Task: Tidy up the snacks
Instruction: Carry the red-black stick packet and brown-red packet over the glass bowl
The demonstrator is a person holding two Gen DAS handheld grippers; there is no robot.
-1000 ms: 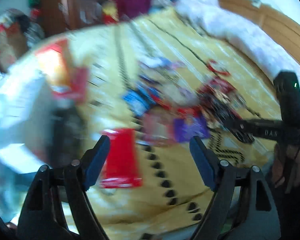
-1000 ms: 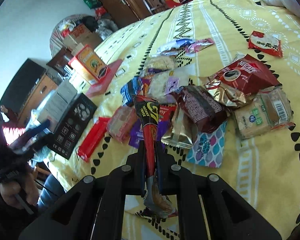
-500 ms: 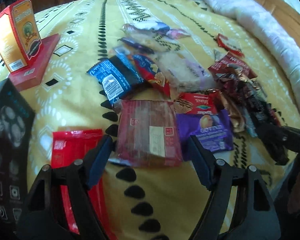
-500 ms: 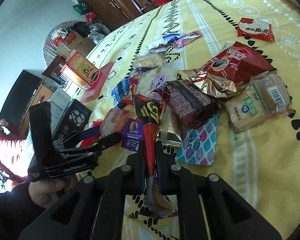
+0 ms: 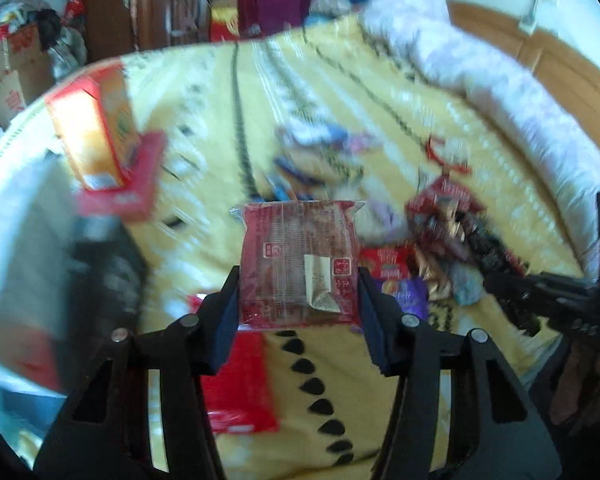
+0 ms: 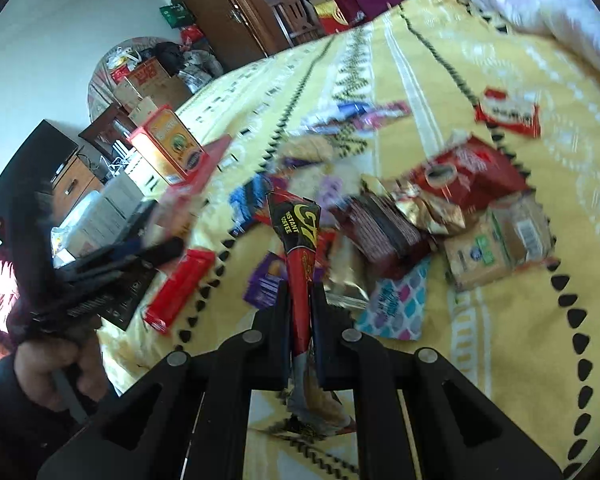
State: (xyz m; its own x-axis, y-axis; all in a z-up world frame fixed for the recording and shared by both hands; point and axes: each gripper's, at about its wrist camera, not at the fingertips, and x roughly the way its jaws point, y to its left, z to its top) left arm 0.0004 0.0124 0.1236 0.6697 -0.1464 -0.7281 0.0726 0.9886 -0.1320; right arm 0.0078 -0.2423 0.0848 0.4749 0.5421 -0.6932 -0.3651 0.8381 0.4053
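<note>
Left wrist view: one red square packet (image 5: 298, 264) is pinched flat between the left gripper (image 5: 298, 308) jaws, above the bedspread (image 5: 340, 360). The right gripper (image 6: 301, 312) clamps one G7 coffee stick (image 6: 298, 236), its long axis pointing forward along the fingers.
</note>
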